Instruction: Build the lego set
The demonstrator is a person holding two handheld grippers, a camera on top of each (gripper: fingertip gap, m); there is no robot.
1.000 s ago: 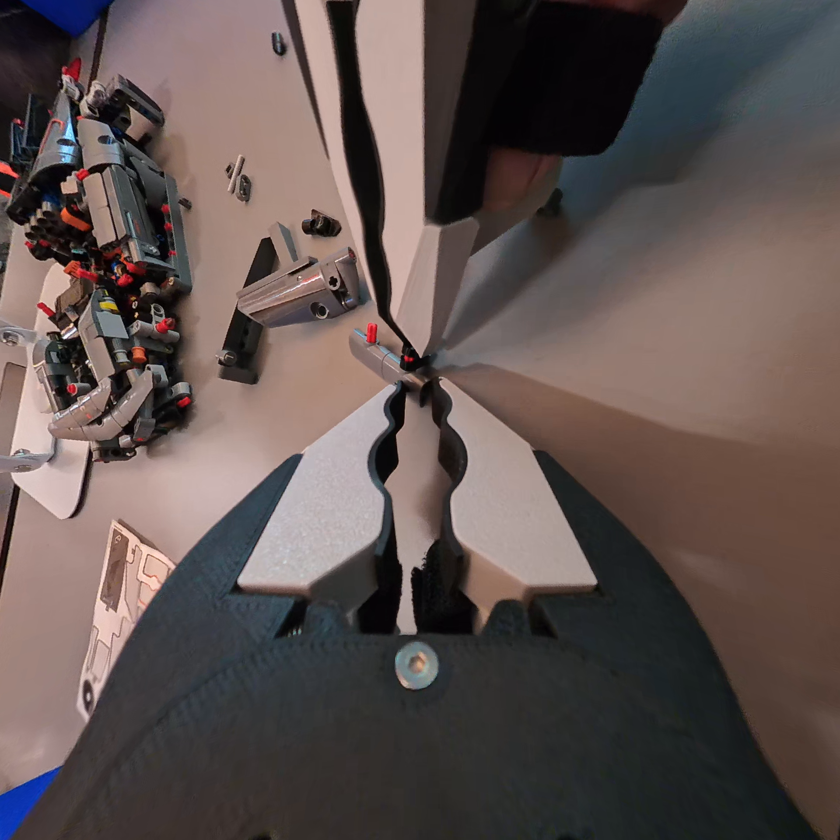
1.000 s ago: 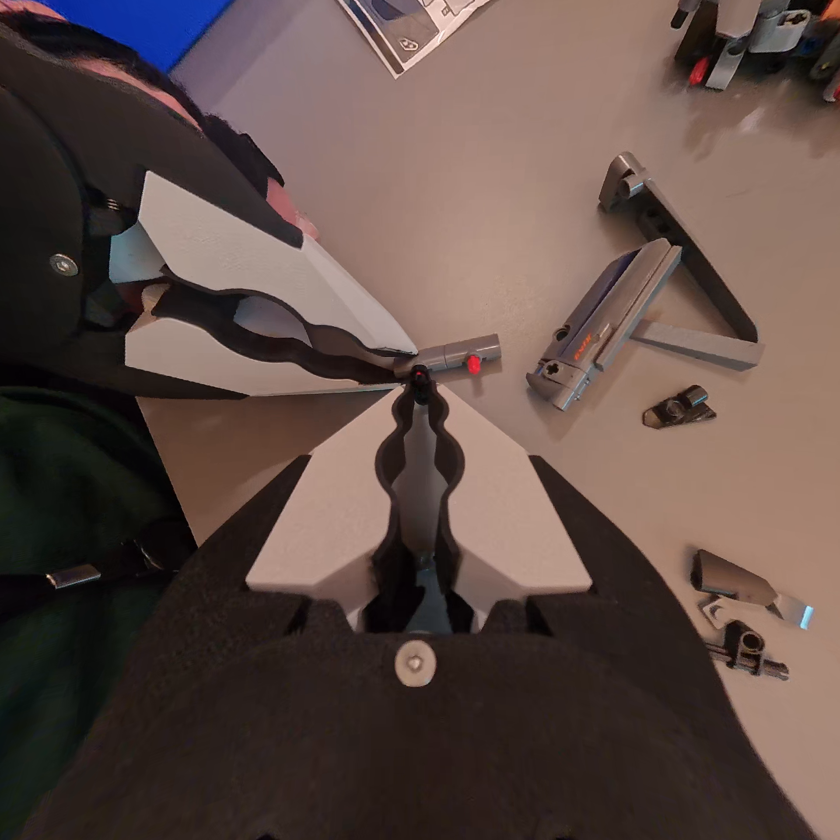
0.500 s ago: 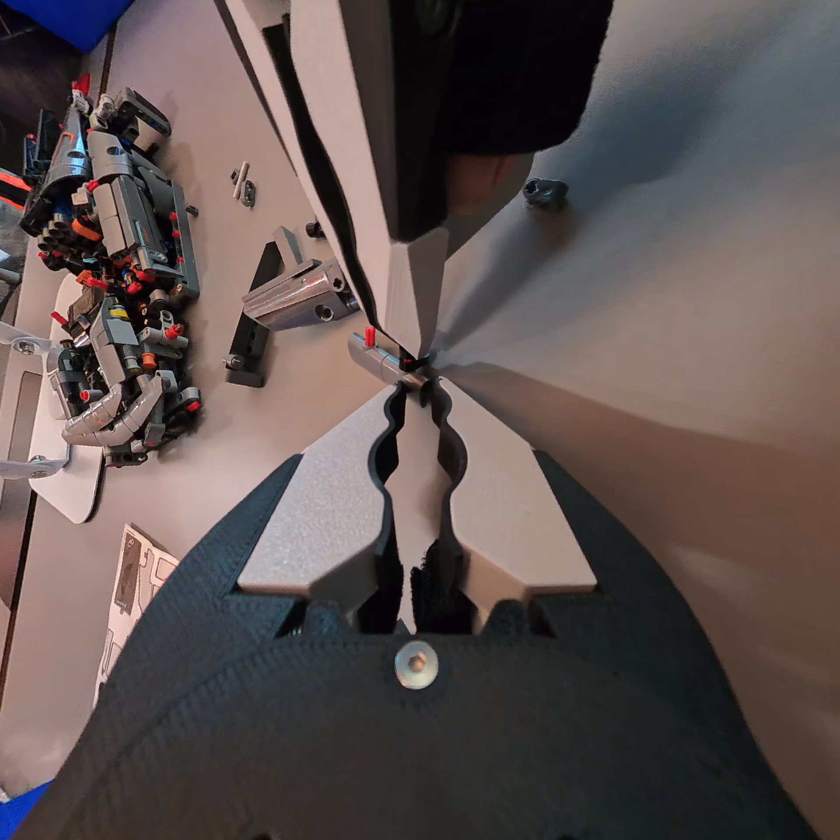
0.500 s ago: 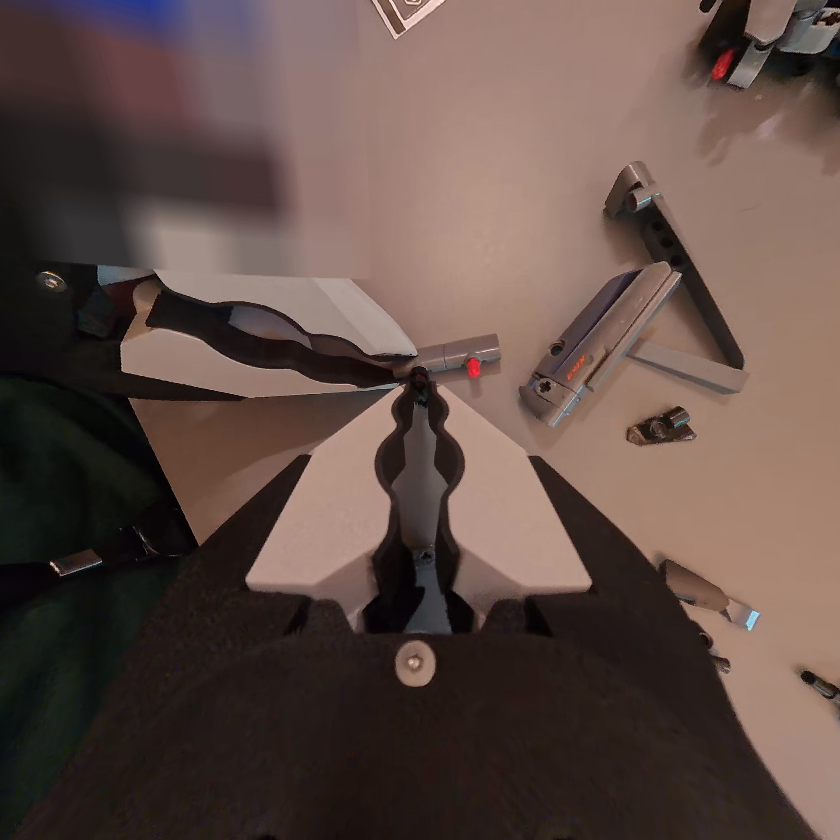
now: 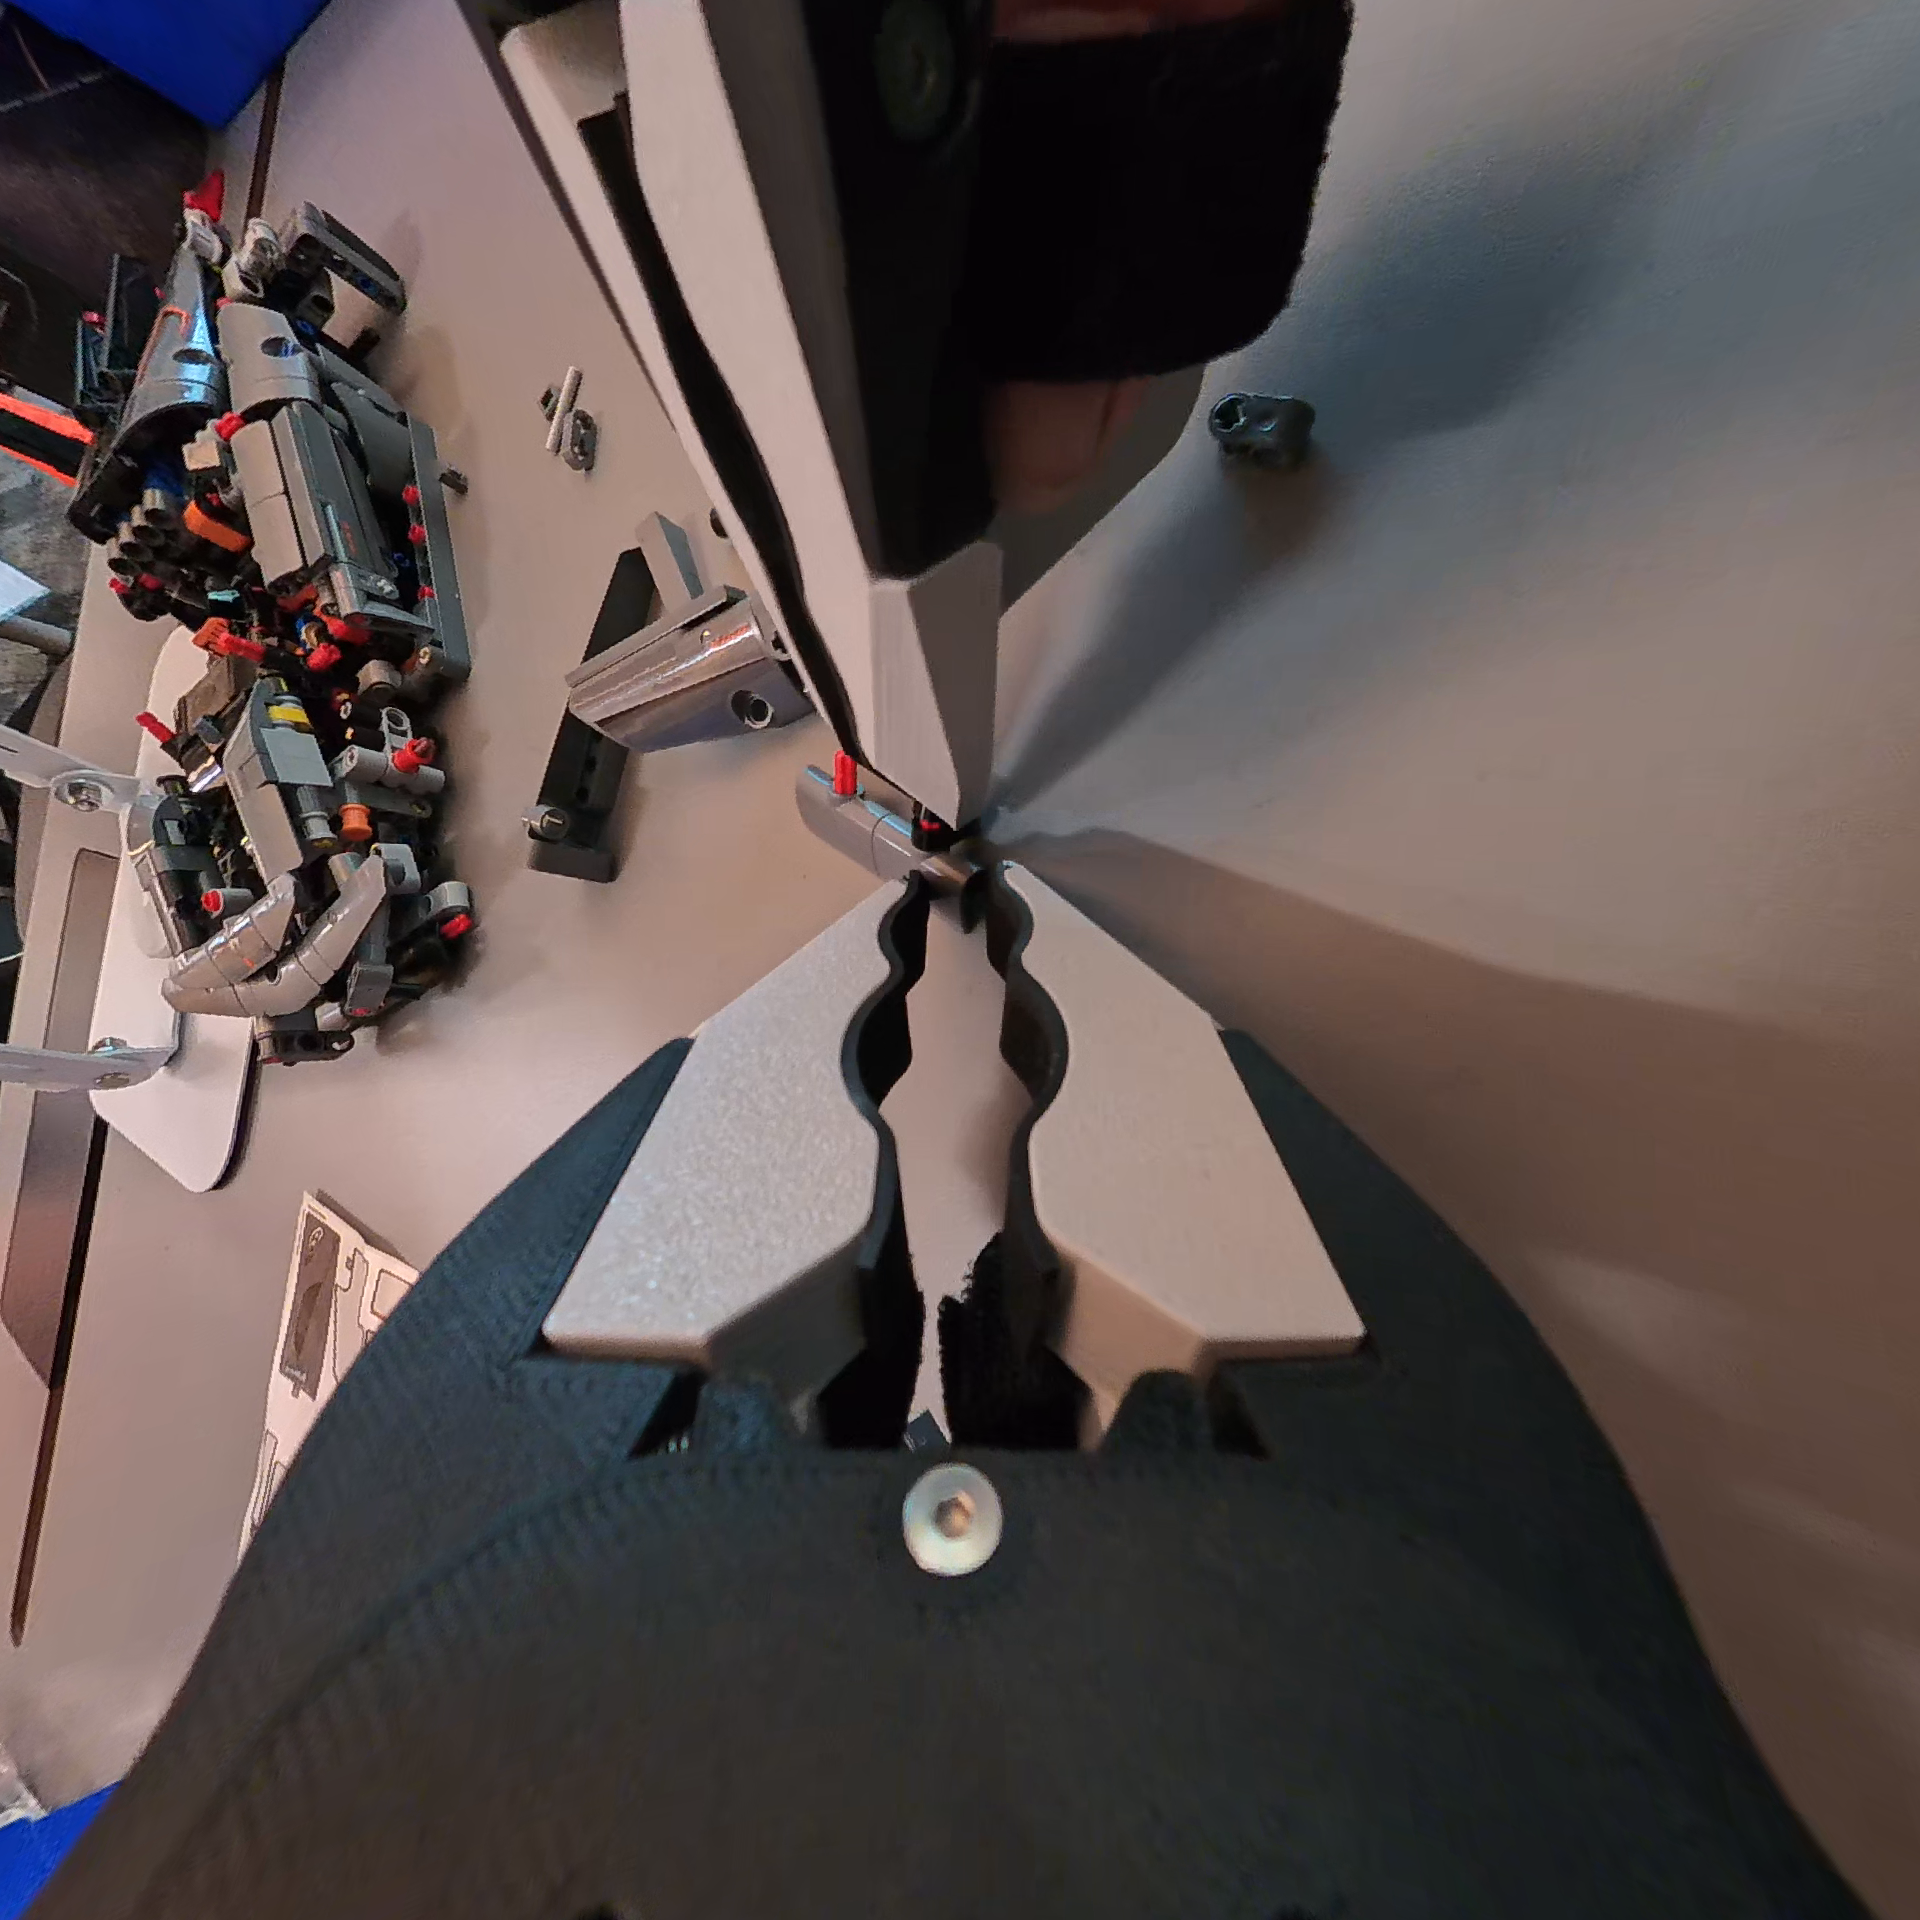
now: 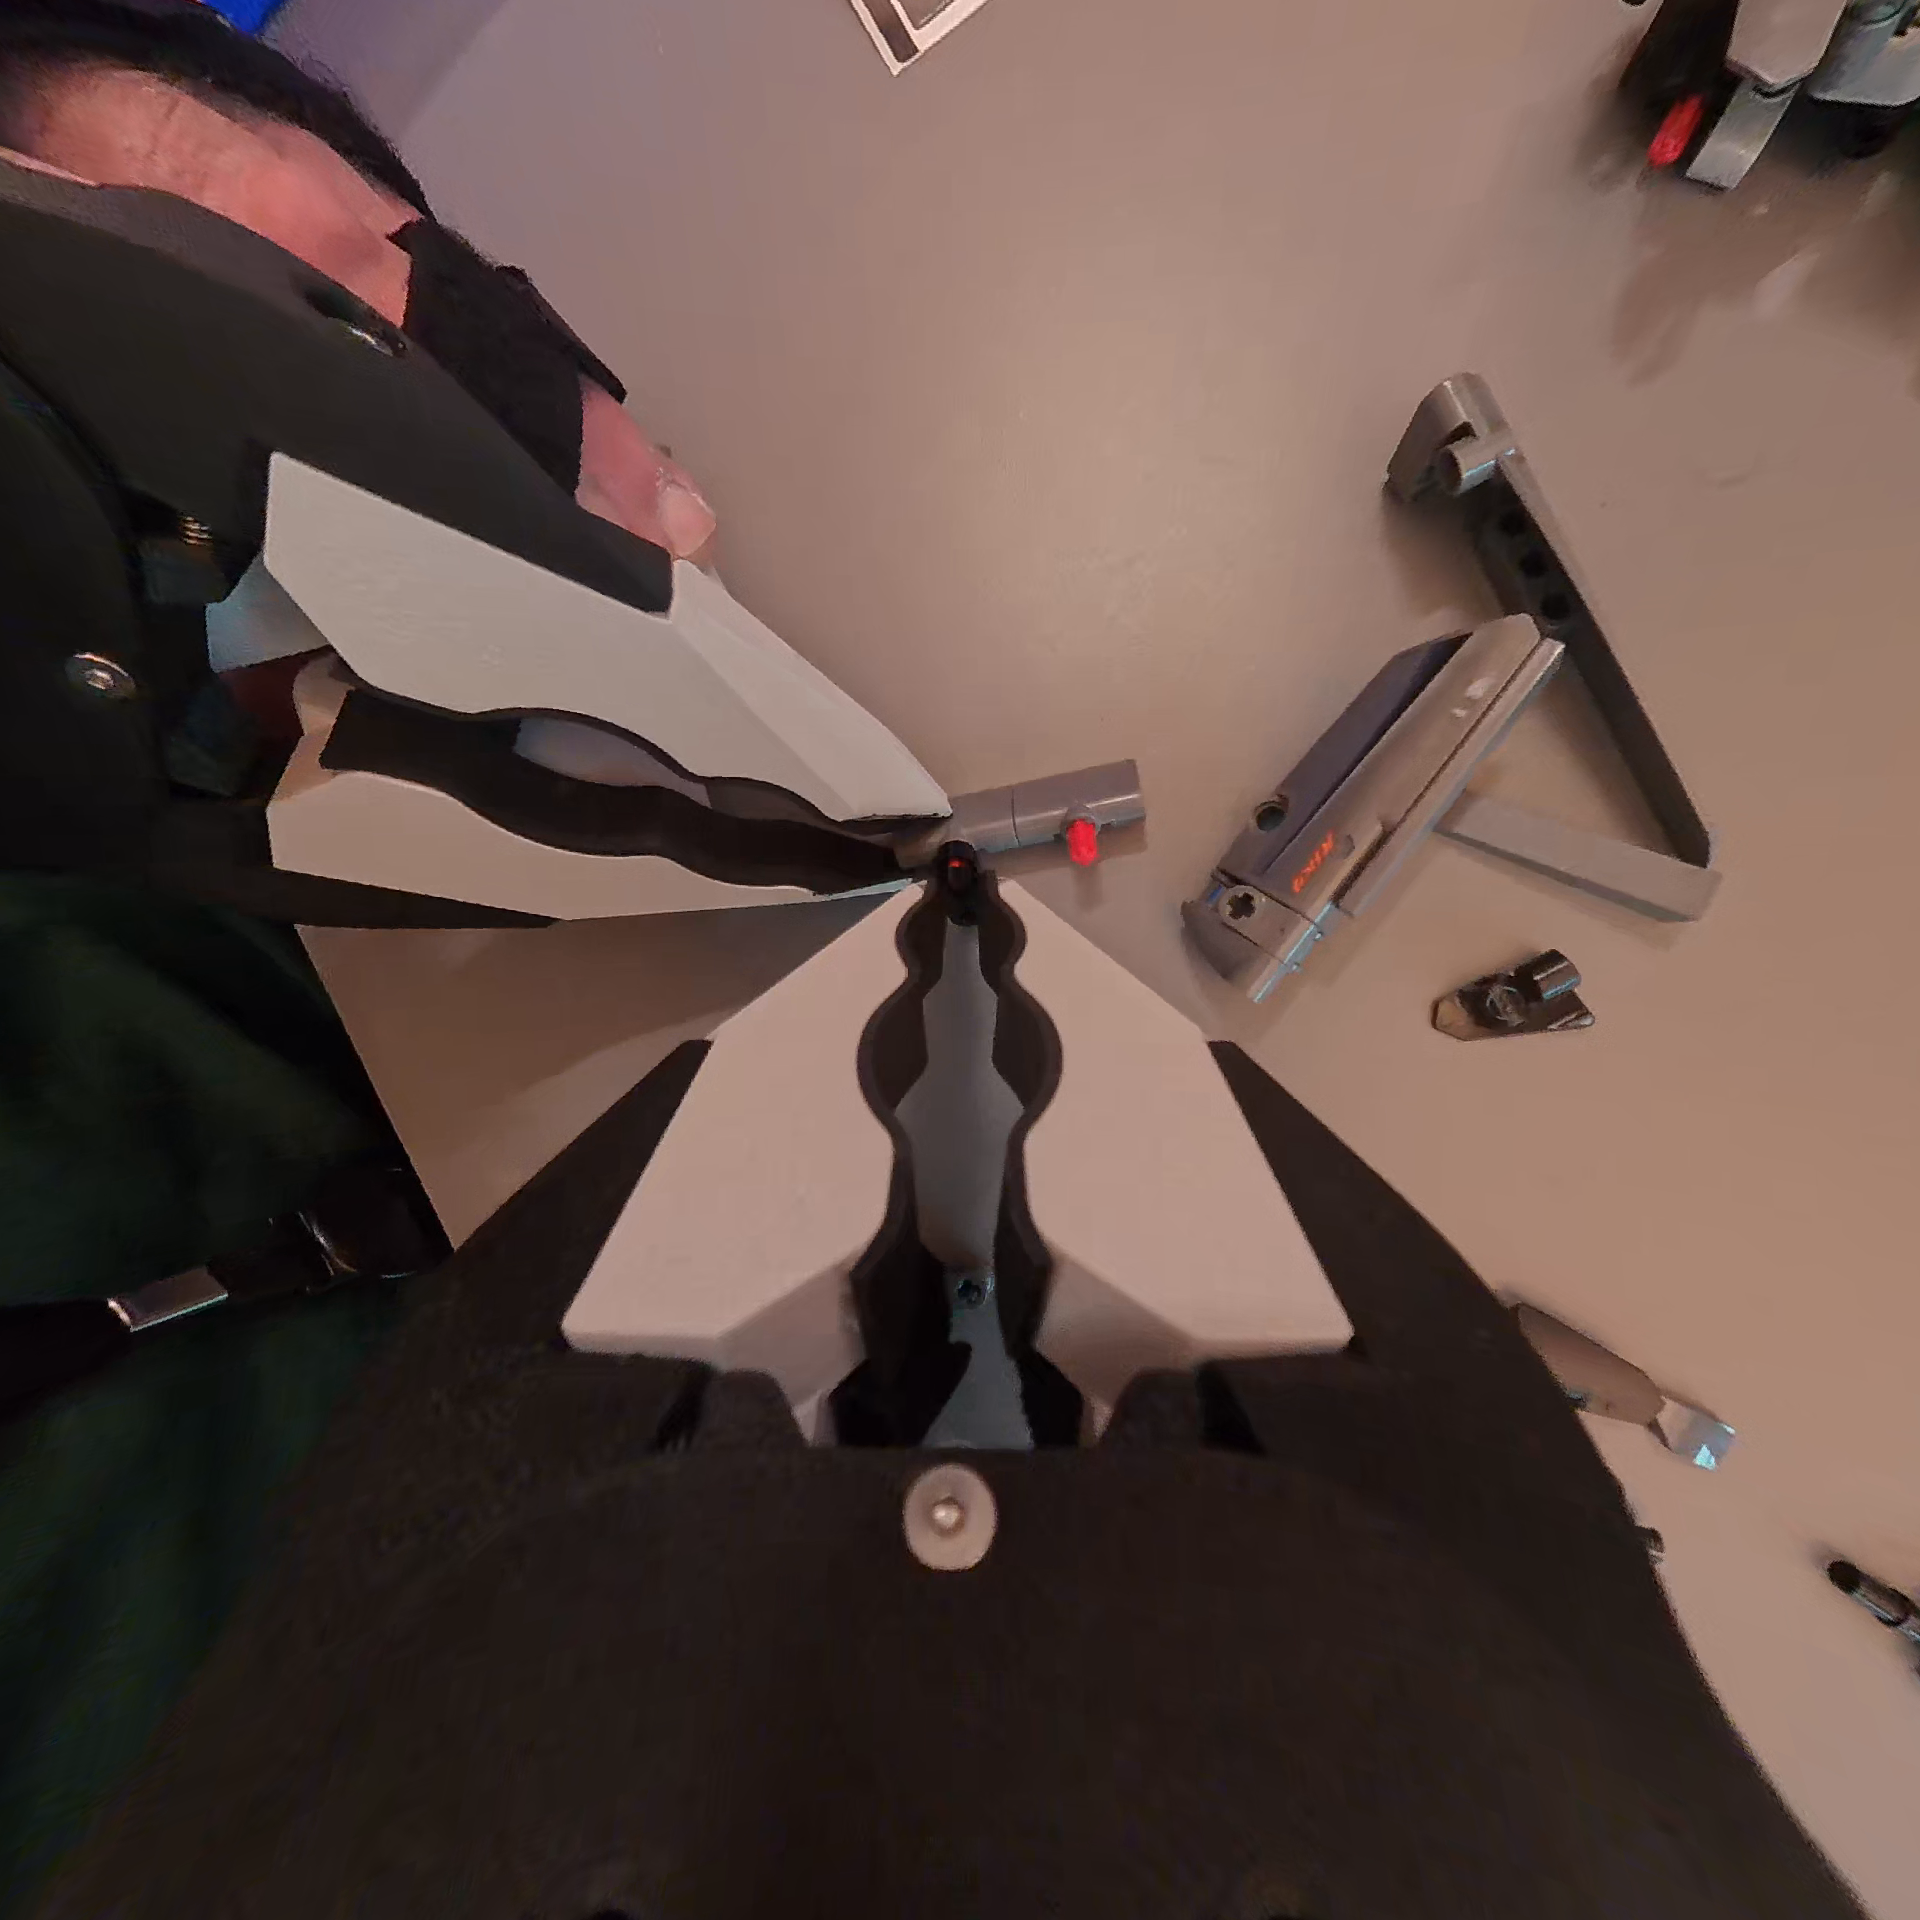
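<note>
A: What are the left gripper's [image 5: 956,883] fingers doing?

B: They are clenched on one end of a short grey plastic lego rod [image 5: 878,826] with a red peg sticking out of its side, held above the grey worktop [image 5: 1507,675].

A: And the right gripper [image 6: 958,896]?

B: Its fingers are pinched tight on a small black-and-red lego pin [image 6: 957,871], whose tip meets the grey rod [image 6: 1049,810] just where the left fingers grip it. In the left wrist view the right gripper [image 5: 951,800] comes down from twelve o'clock onto the rod.

A: Where is the rest of the set?

B: In the left wrist view the half-built grey, black and red lego model [image 5: 281,623] lies at nine to ten o'clock, a grey panel assembly on a black beam [image 5: 665,696] sits between it and the rod, and a printed instruction sheet [image 5: 312,1340] lies at eight o'clock. A small dark connector [image 5: 1260,424] sits alone at one o'clock.
</note>
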